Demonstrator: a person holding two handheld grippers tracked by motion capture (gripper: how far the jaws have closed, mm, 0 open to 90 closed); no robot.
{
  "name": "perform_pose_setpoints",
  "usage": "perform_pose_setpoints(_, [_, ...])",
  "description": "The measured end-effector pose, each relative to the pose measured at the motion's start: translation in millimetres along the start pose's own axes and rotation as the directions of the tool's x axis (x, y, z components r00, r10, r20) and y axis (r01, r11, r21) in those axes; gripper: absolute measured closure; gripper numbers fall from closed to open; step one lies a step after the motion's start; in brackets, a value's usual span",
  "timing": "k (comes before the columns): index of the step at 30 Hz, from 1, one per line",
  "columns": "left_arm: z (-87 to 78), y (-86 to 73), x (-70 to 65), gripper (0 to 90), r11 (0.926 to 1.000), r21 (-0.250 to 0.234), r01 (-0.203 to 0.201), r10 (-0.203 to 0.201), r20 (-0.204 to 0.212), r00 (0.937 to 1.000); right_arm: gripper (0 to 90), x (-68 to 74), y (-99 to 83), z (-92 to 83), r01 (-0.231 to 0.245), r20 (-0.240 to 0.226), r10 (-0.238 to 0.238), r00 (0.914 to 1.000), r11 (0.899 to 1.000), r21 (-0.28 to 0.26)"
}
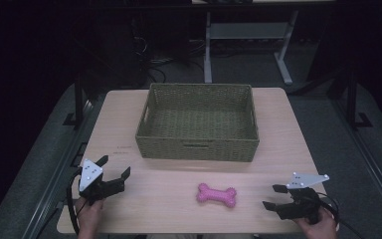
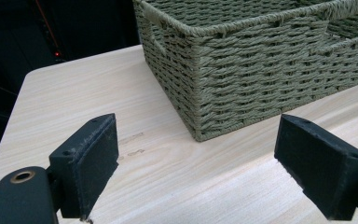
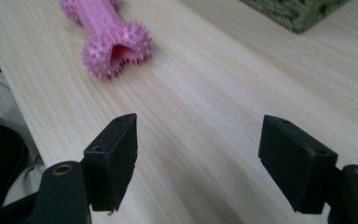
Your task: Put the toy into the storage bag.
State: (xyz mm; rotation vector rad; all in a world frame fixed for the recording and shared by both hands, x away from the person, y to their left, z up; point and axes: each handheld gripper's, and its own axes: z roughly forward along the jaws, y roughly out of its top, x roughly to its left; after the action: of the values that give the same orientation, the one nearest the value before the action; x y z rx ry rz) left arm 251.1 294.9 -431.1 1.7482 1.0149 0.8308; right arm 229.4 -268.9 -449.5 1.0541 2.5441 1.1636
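A pink spiky bone-shaped toy lies flat on the wooden table, near its front edge, in front of an olive woven basket. My left gripper rests at the front left, open and holding nothing, facing the basket's near left corner. At the front right my right gripper stands open with nothing between its jaws, pointing left toward the toy. In the right gripper view the toy lies ahead and to the left of the jaws, a short gap away.
The basket looks empty inside and takes up the table's middle and back. Bare wood surrounds the toy. Beyond the table stand dark floor, cables and a white desk frame. A basket corner shows at the top right of the right gripper view.
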Motion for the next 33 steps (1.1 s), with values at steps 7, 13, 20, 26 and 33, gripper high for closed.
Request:
perform_pose_setpoints(7, [2.1, -0.5, 0.7, 13.0, 1.0, 0.008, 0.005, -0.005, -0.004, 1.0, 27.6, -2.3, 12.4, 4.4, 0.022, -0.045, -0.021, 0.9988, 1.0, 0.011])
perform_pose_setpoints(13, [0.5, -0.3, 0.9, 13.0, 1.0, 0.007, -0.007, 0.007, -0.001, 1.0, 27.2, 0.5, 28.8, 13.3, 0.067, -0.08, -0.063, 0.9948, 0.997, 0.047])
perform_pose_setpoints(20, [-1.4, -0.3, 1.9, 13.0, 1.0, -0.002, 0.002, -0.002, -0.004, 1.0, 26.8, 5.2, 47.5, 21.8, 0.109, -0.11, -0.1, 0.9889, 0.991, 0.078])
perform_pose_setpoints(26, [-2.3, -0.3, 1.3, 13.0, 1.0, -0.006, 0.004, -0.004, -0.003, 1.0, 26.8, 10.0, 57.1, 24.8, 0.138, -0.125, -0.126, 0.9841, 0.986, 0.09])
perform_pose_setpoints(33, [-1.9, -0.4, 0.1, 13.0, 1.0, -0.002, -0.002, 0.002, -0.002, 1.0, 26.4, 16.3, 67.5, 29.0, 0.172, -0.143, -0.154, 0.9776, 0.978, 0.118])
